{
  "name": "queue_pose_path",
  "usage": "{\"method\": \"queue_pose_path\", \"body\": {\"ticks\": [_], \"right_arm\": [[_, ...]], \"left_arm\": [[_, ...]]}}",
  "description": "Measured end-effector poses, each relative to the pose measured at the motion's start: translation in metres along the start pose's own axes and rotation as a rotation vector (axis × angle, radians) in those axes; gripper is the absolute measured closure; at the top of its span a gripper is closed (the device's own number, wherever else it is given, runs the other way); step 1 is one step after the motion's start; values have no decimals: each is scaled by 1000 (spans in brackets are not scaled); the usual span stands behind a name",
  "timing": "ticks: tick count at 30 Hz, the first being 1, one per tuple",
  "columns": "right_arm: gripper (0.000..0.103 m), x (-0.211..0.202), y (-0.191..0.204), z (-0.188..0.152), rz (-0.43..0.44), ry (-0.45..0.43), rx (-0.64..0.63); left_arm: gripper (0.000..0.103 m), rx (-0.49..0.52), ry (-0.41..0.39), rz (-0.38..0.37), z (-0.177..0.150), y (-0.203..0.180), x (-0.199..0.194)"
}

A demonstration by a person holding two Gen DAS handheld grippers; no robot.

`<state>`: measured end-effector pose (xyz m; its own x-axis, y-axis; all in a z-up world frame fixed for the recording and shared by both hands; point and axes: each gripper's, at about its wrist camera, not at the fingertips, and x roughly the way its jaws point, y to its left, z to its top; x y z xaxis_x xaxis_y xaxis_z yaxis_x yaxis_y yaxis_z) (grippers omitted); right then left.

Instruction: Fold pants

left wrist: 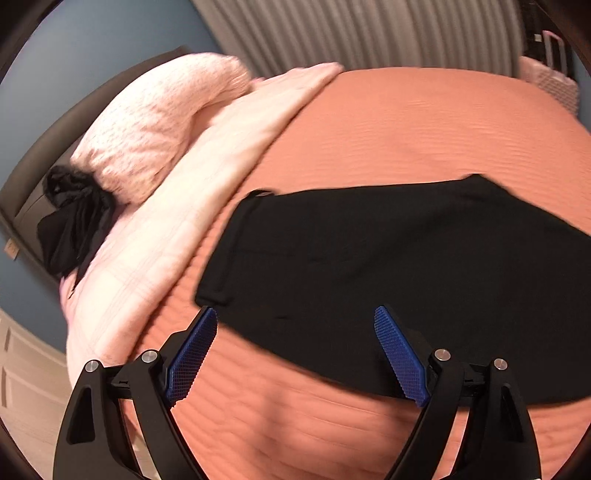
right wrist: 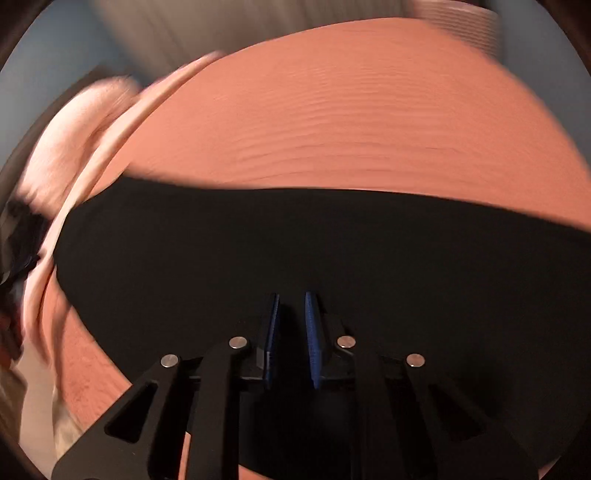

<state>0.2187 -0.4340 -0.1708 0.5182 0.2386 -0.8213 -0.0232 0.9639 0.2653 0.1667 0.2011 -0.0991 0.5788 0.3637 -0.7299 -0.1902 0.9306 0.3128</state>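
Observation:
Black pants lie flat across an orange bedspread, waistband end at the left. My left gripper is open wide, its blue pads over the near edge of the pants by the waistband corner, holding nothing. In the right wrist view the pants fill the lower half. My right gripper hovers over the black cloth with its blue pads close together and a narrow gap between them. I see nothing between them. The view is blurred.
A pink knitted pillow and a pale pink blanket lie at the left of the bed. A crumpled black garment sits by the pillow. Curtains hang behind the bed. A pink basket stands at the far right.

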Motion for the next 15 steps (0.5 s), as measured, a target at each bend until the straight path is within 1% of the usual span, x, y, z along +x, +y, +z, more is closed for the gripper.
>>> {"method": "queue_pose_path", "body": {"ticks": [1, 2, 3, 4, 5, 6, 7, 8, 9, 11, 12, 13, 14, 15], "right_arm": [[83, -23, -39, -5, -131, -5, 57], [83, -43, -70, -8, -148, -27, 111], [82, -62, -98, -10, -144, -62, 163], [78, -80, -127, -13, -138, -103, 215], [69, -90, -154, -14, -144, -117, 243], [59, -91, -168, -12, -156, -115, 251], [44, -88, -186, -9, -168, -100, 252], [42, -84, -195, -6, -168, -92, 241], [42, -80, -196, -6, -158, -95, 220], [43, -62, -193, 5, -136, -99, 158], [44, -63, -206, 12, -125, -94, 143], [54, -54, -214, 15, -119, -77, 114], [59, -42, -214, 19, -139, -49, 76], [65, -39, -215, 25, -166, -36, 42]], "left_arm": [[18, 13, -13, -13, 1, -14, -10], [18, 29, -26, -33, 1, -30, -22], [18, 43, -38, -63, 1, -52, -37], [18, 49, -45, -88, 1, -67, -47], [18, 51, -51, -126, 1, -85, -58], [18, 51, -53, -162, 2, -99, -66], [18, 55, -54, -192, 4, -110, -72], [18, 64, -55, -212, 4, -123, -79], [18, 83, -59, -229, 5, -140, -88], [18, 125, -75, -235, 4, -168, -102], [18, 151, -84, -241, 4, -181, -110], [18, 179, -89, -251, 3, -193, -116], [17, 208, -92, -248, 2, -203, -120], [17, 228, -97, -240, 1, -210, -123]]}}
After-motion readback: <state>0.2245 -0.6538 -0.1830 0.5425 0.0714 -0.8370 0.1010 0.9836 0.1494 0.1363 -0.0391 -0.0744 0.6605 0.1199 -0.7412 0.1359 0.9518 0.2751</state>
